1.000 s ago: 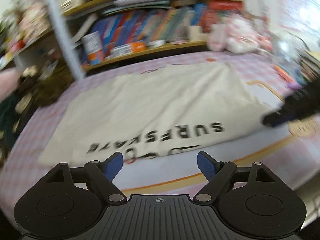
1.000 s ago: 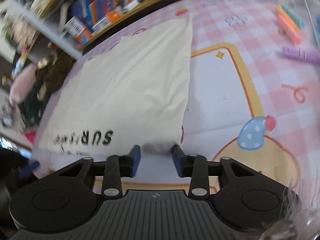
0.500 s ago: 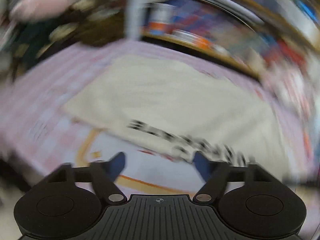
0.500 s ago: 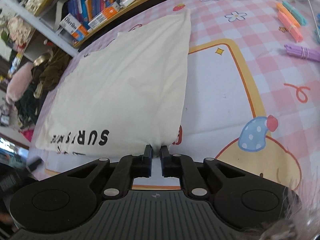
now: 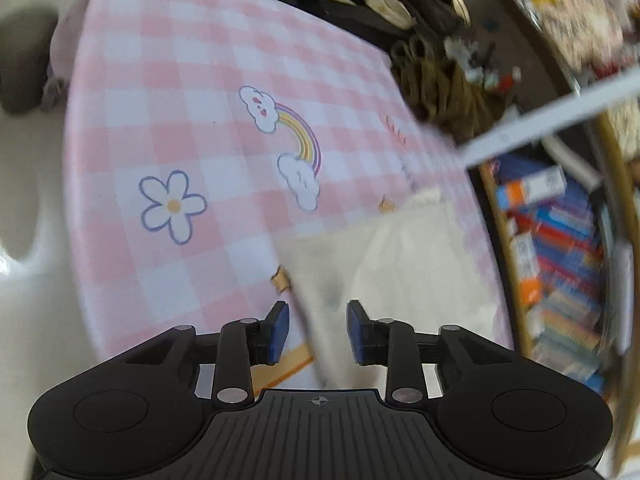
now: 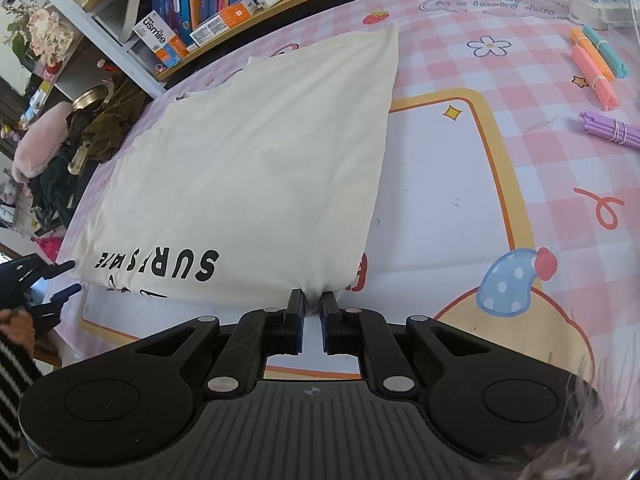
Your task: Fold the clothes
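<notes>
- cream t-shirt (image 6: 248, 160) lies flat on the pink checked mat (image 6: 540, 168), printed edge near.
- left gripper (image 5: 316, 326), at the near-left corner, stands apart astride the edge, gripping nothing; closing late could miss it.
- right gripper (image 6: 313, 310) is clamped on the near-right corner; lifting alone could skew the fold.

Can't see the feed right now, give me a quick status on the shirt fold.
Right gripper shut on shirt corner. Left gripper open, straddling the opposite edge, not yet gripping. Shirt flat on the mat. Nothing in the way.
</notes>
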Available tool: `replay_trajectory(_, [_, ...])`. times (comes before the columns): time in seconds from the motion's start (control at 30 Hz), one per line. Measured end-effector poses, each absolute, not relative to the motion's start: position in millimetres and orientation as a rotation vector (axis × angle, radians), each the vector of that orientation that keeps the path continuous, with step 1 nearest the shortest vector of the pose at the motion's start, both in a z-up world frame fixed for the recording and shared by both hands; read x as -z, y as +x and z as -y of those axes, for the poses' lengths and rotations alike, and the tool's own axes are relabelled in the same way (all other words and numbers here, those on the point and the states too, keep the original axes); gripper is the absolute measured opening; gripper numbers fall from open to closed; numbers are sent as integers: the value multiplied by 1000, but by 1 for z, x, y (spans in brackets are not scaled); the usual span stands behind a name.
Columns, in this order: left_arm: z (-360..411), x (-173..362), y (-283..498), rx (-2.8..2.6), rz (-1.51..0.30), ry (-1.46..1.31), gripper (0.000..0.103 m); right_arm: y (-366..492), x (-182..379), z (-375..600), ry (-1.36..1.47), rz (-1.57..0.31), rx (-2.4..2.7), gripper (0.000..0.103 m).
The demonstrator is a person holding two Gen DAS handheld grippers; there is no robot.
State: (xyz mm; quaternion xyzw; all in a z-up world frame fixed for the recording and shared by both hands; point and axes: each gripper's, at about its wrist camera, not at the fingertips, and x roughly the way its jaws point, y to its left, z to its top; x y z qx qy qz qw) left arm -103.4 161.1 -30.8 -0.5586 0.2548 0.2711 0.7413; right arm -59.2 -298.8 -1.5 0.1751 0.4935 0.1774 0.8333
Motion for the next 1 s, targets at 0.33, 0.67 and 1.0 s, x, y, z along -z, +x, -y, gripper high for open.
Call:
replay_trajectory(0.33, [-161, 4, -95, -534, -616, -939, 2, -62, 0, 292, 304, -1040, -383, 7])
replay_trajectory(0.67, [-180, 36, -105, -412, -593, -1104, 32, -54, -3, 286, 273, -1062, -364, 7])
replay_trajectory(1.0, [-199, 47, -102, -318, -567, -1270, 52, -52, -7, 261, 184, -1071, -266, 7])
